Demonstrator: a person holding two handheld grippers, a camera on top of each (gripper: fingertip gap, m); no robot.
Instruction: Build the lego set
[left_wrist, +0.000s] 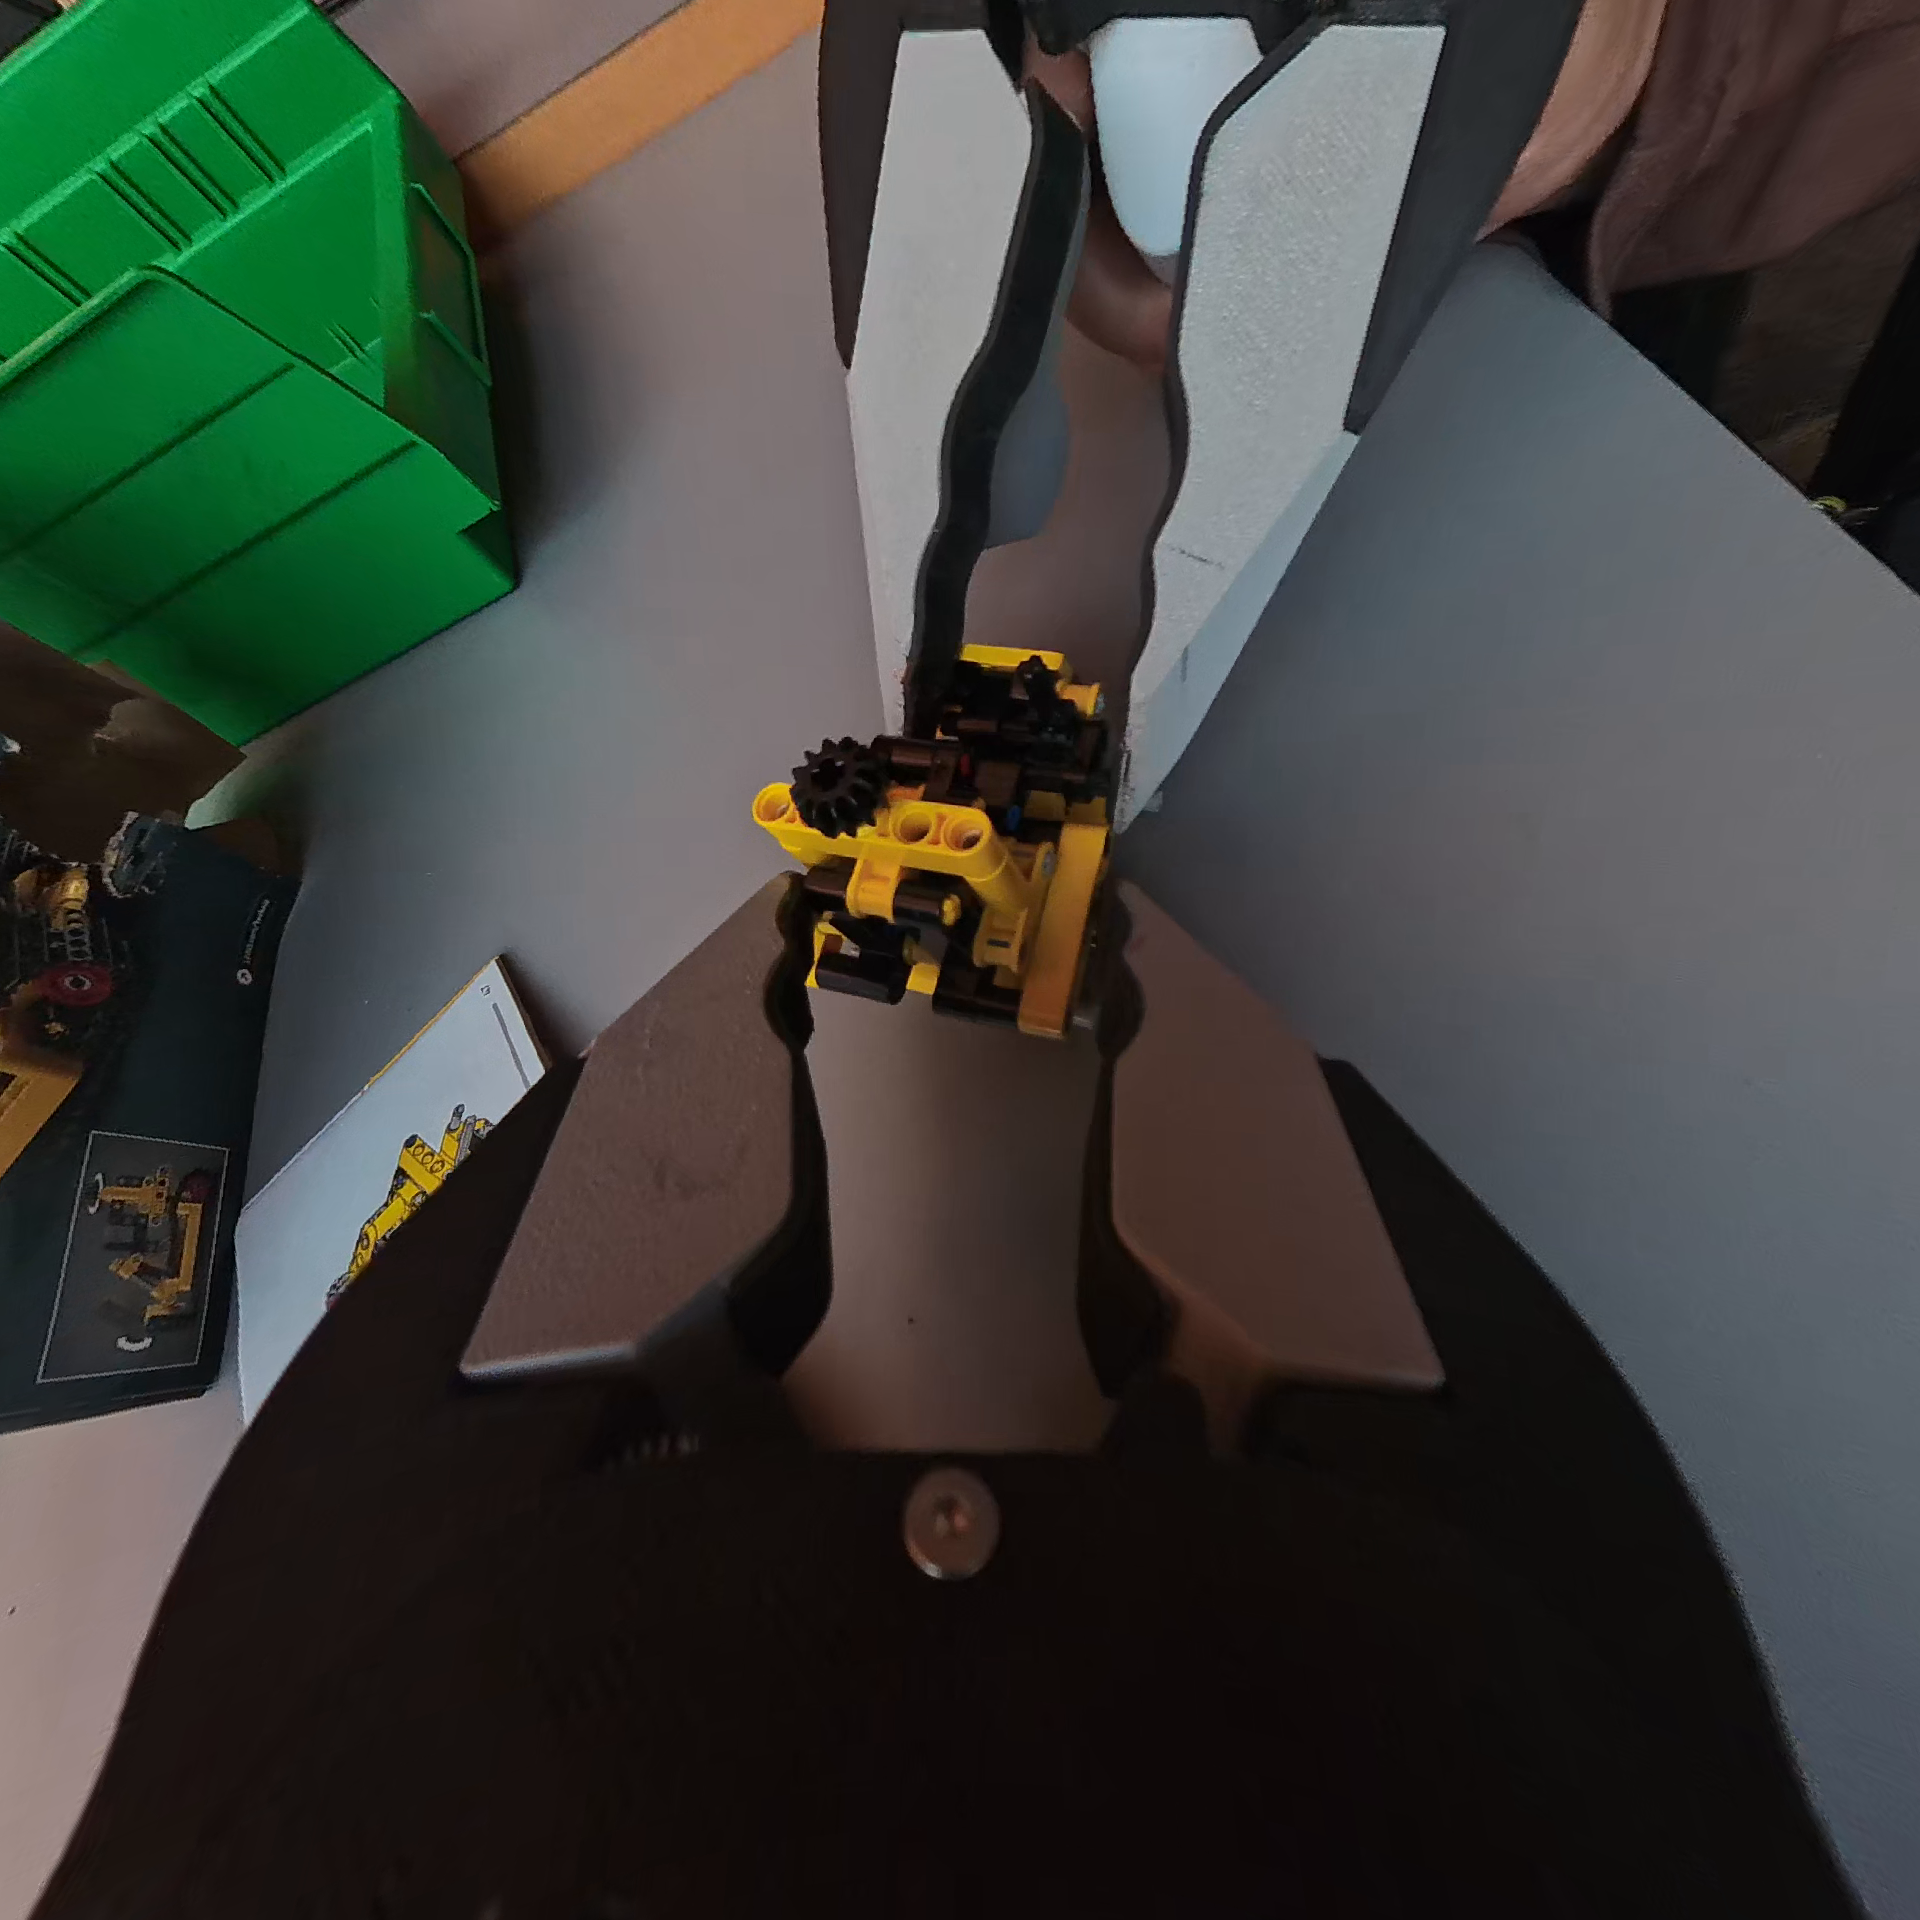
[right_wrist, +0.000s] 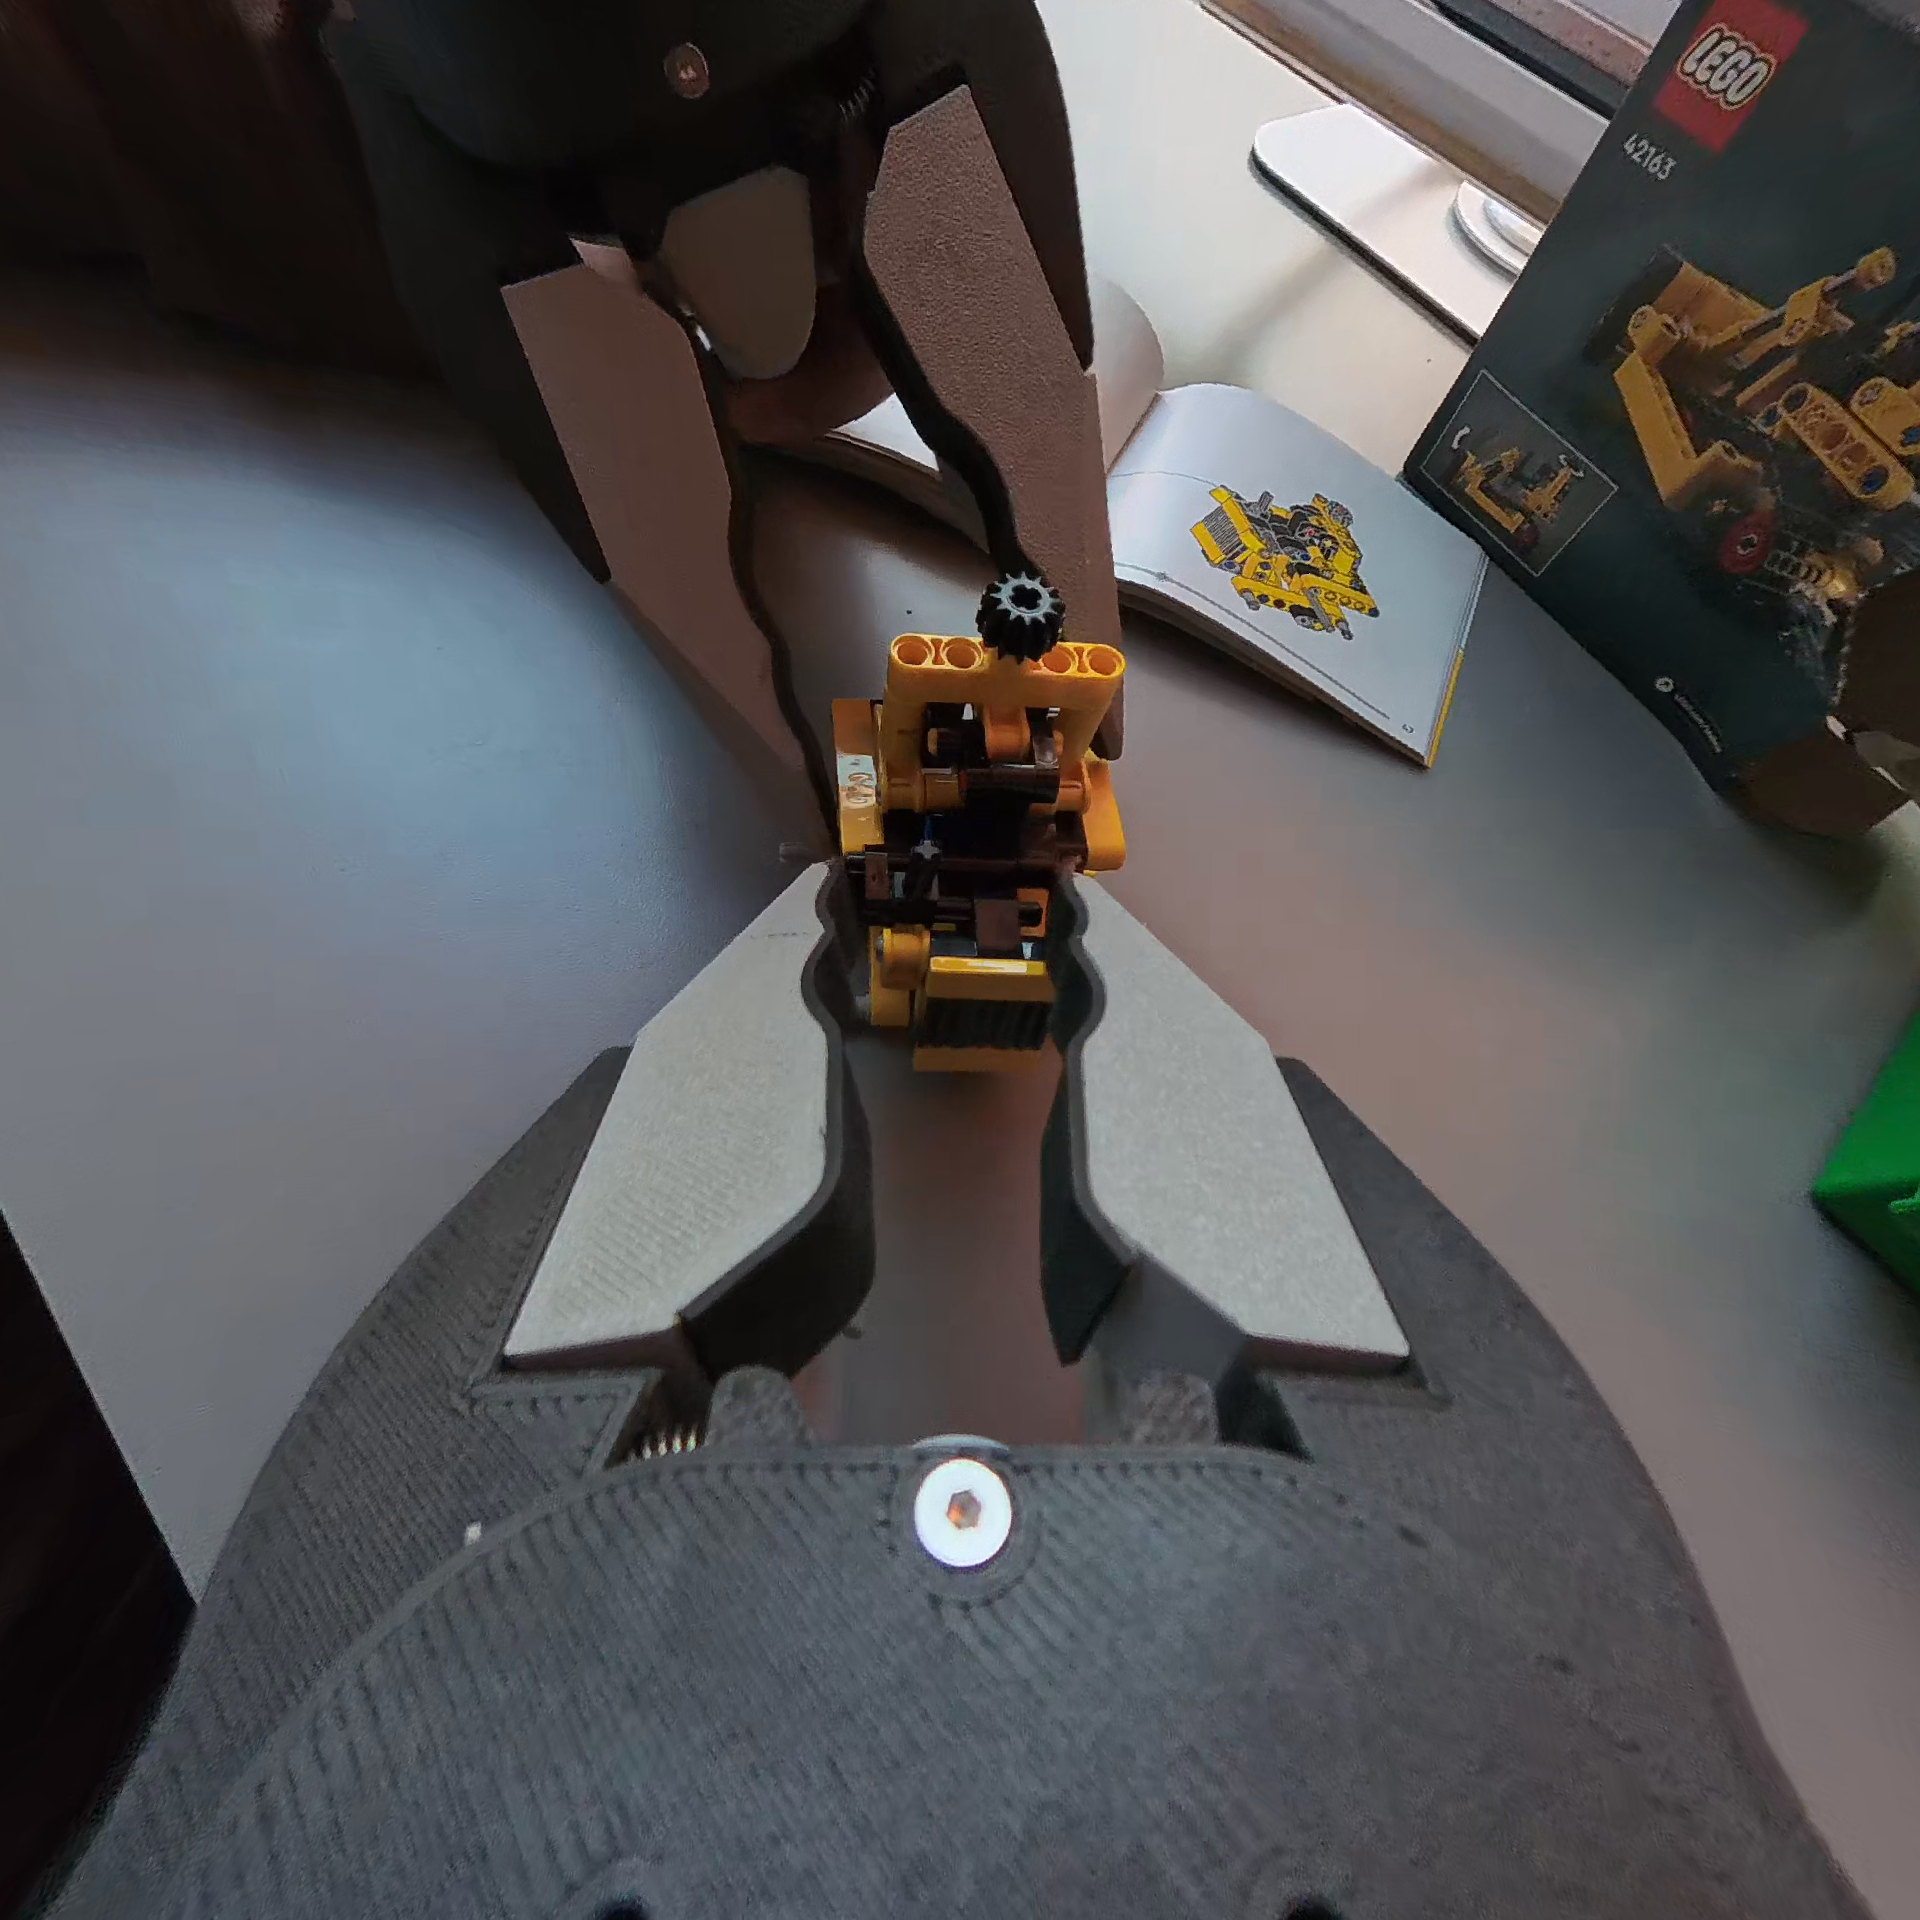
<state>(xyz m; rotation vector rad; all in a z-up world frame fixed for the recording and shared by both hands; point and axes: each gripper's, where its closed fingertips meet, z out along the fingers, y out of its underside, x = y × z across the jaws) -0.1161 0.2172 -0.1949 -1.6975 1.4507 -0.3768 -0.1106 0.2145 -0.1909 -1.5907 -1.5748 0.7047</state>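
Note:
A yellow and black lego assembly is held above the grey table between both grippers. A black gear sits on its yellow holed beam. My left gripper is shut on the assembly's near end. The right gripper comes in from the top of this view and clamps the far end. In the right wrist view, my right gripper is shut on the assembly. The gear points away, and the left gripper grips the far side.
A green bin stands at the far left, and its corner shows in the right wrist view. The dark set box and an open instruction booklet lie beside the grippers. A monitor foot is behind them. A person's sleeve is at the top right. Less than 4 cm separates the two grippers' tips. The monitor foot is about 40 cm from both grippers' fingertips.

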